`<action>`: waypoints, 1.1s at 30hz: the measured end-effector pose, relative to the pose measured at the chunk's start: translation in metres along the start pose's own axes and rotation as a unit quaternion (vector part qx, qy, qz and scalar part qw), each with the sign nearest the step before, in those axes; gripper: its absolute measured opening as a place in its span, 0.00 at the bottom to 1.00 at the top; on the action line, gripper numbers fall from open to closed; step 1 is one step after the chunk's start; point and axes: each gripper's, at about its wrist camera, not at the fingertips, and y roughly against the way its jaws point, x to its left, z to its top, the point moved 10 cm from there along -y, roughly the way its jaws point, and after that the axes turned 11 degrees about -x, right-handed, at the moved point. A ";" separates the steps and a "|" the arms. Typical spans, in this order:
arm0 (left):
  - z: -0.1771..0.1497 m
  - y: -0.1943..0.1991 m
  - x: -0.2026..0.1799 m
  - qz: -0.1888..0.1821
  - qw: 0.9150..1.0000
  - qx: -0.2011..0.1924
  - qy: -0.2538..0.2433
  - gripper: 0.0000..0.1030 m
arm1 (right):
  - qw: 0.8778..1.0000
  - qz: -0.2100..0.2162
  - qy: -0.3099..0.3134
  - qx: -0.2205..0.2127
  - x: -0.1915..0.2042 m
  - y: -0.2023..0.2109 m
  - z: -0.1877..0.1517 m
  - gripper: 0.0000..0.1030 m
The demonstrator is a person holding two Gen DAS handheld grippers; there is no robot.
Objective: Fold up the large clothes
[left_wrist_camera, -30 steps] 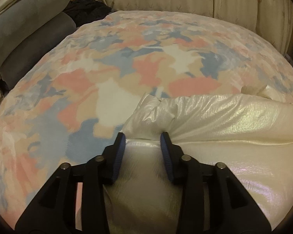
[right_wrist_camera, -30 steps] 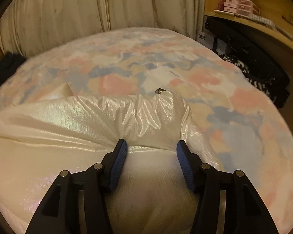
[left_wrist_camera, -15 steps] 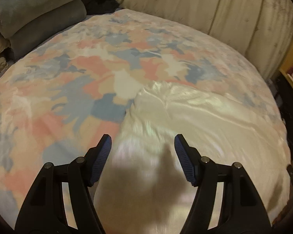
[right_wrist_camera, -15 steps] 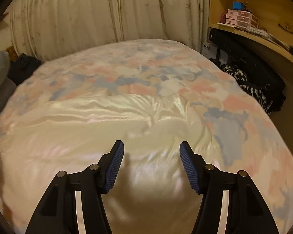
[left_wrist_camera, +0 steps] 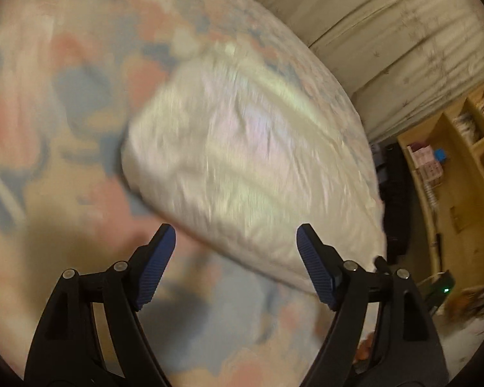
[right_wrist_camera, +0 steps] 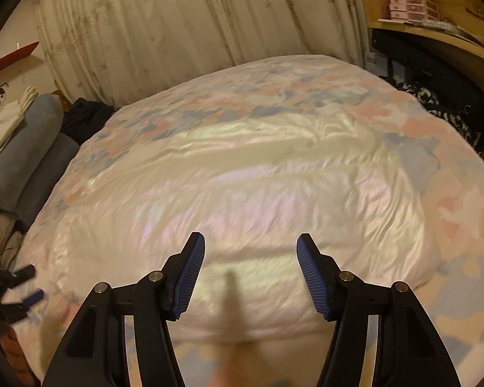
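A shiny cream-white garment (right_wrist_camera: 242, 193) lies folded on the pastel patchwork bed cover (right_wrist_camera: 306, 80). In the left wrist view the garment (left_wrist_camera: 251, 167) is blurred and lies ahead of the fingers. My left gripper (left_wrist_camera: 235, 242) is open and empty, above the garment's near edge. My right gripper (right_wrist_camera: 250, 251) is open and empty, held above the garment's near part. The left gripper's tips (right_wrist_camera: 29, 285) show at the left edge of the right wrist view.
Grey pillows (right_wrist_camera: 32, 154) and dark clothing (right_wrist_camera: 87, 119) lie at the bed's left. Curtains (right_wrist_camera: 193, 25) hang behind. A wooden shelf (right_wrist_camera: 435, 32) and dark bags (right_wrist_camera: 451, 103) stand at the right. Wooden shelving (left_wrist_camera: 461, 161) shows in the left wrist view.
Both grippers let go of the garment's edge, opened wide and pulled back and up. The left gripper swung to the left side of the garment.
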 end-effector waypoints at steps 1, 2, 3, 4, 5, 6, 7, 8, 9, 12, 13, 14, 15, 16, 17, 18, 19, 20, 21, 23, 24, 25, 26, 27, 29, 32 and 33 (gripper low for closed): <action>-0.009 -0.004 0.003 -0.005 1.000 0.005 0.007 0.73 | 1.000 0.006 0.006 0.001 0.008 0.006 -0.007 0.58; -0.016 -0.007 0.005 -0.007 1.000 0.007 0.014 0.73 | 1.000 0.011 0.012 0.001 0.013 0.009 -0.012 0.58; -0.020 -0.010 0.006 -0.012 1.000 0.008 0.021 0.73 | 1.000 0.016 0.018 0.001 0.018 0.012 -0.017 0.58; -0.024 -0.014 0.006 -0.021 0.999 0.005 0.030 0.73 | 0.999 0.022 0.024 0.003 0.024 0.013 -0.020 0.58; -0.026 -0.017 0.005 -0.028 0.999 0.000 0.036 0.73 | 0.999 0.027 0.026 0.004 0.027 0.012 -0.021 0.58; -0.027 -0.021 0.004 -0.031 0.999 -0.005 0.039 0.73 | 0.999 0.036 0.026 0.007 0.033 0.016 -0.026 0.58; -0.028 -0.025 0.003 -0.035 0.998 -0.011 0.043 0.73 | 0.999 0.043 0.024 0.010 0.036 0.016 -0.029 0.58; -0.028 -0.029 0.003 -0.037 0.998 -0.015 0.045 0.73 | 0.998 0.048 0.023 0.012 0.036 0.015 -0.030 0.58; -0.028 -0.035 0.003 -0.040 0.998 -0.018 0.050 0.73 | 0.998 0.054 0.023 0.014 0.038 0.014 -0.031 0.58; -0.025 -0.050 0.005 -0.045 0.996 -0.023 0.070 0.73 | 0.997 0.064 0.026 0.018 0.042 0.014 -0.034 0.58; -0.023 -0.056 0.007 -0.044 0.996 -0.026 0.076 0.73 | 0.997 0.068 0.027 0.022 0.045 0.015 -0.037 0.58; -0.020 -0.061 0.009 -0.044 0.995 -0.029 0.083 0.73 | 0.997 0.071 0.027 0.025 0.047 0.014 -0.038 0.58; -0.018 -0.066 0.012 -0.043 0.995 -0.032 0.086 0.73 | 0.997 0.074 0.027 0.027 0.048 0.012 -0.038 0.58; -0.014 -0.071 0.014 -0.041 0.995 -0.035 0.088 0.73 | 0.996 0.076 0.028 0.028 0.048 0.008 -0.035 0.58; -0.009 -0.076 0.015 -0.041 0.995 -0.038 0.088 0.73 | 0.996 0.078 0.028 0.030 0.051 0.006 -0.034 0.58; -0.005 -0.081 0.016 -0.041 0.994 -0.040 0.088 0.73 | 0.996 0.080 0.029 0.031 0.053 0.003 -0.033 0.58; 0.001 -0.086 0.016 -0.042 0.994 -0.043 0.088 0.73 | 0.996 0.082 0.029 0.033 0.054 -0.001 -0.031 0.58; 0.007 -0.091 0.016 -0.044 0.994 -0.045 0.090 0.73 | 0.995 0.085 0.029 0.034 0.054 -0.005 -0.028 0.58; 0.012 -0.096 0.016 -0.045 0.994 -0.047 0.092 0.73 | 0.995 0.088 0.030 0.035 0.057 -0.009 -0.026 0.58; 0.025 -0.107 0.018 -0.050 0.992 -0.052 0.103 0.73 | 0.995 0.089 0.032 0.033 0.061 -0.020 -0.018 0.56; 0.030 -0.112 0.019 -0.053 0.991 -0.055 0.110 0.73 | 0.995 0.089 0.035 0.031 0.065 -0.024 -0.014 0.53; 0.034 -0.117 0.020 -0.056 0.990 -0.060 0.116 0.73 | 0.995 0.089 0.039 0.027 0.068 -0.030 -0.009 0.47; 0.037 -0.120 0.021 -0.057 0.989 -0.066 0.120 0.73 | 0.995 0.088 0.043 0.026 0.072 -0.036 -0.004 0.44; 0.041 -0.126 0.022 -0.057 0.989 -0.069 0.119 0.73 | 0.995 0.084 0.048 0.025 0.076 -0.044 0.001 0.37; 0.042 -0.130 0.021 -0.055 0.990 -0.077 0.107 0.73 | 0.995 0.068 0.063 0.021 0.085 -0.066 0.016 0.31; 0.041 -0.132 0.025 -0.054 0.991 -0.086 0.088 0.73 | 0.996 0.047 0.080 0.006 0.100 -0.099 0.038 0.28; 0.041 -0.134 0.025 -0.054 0.991 -0.087 0.086 0.73 | 0.996 0.041 0.082 0.003 0.105 -0.111 0.046 0.28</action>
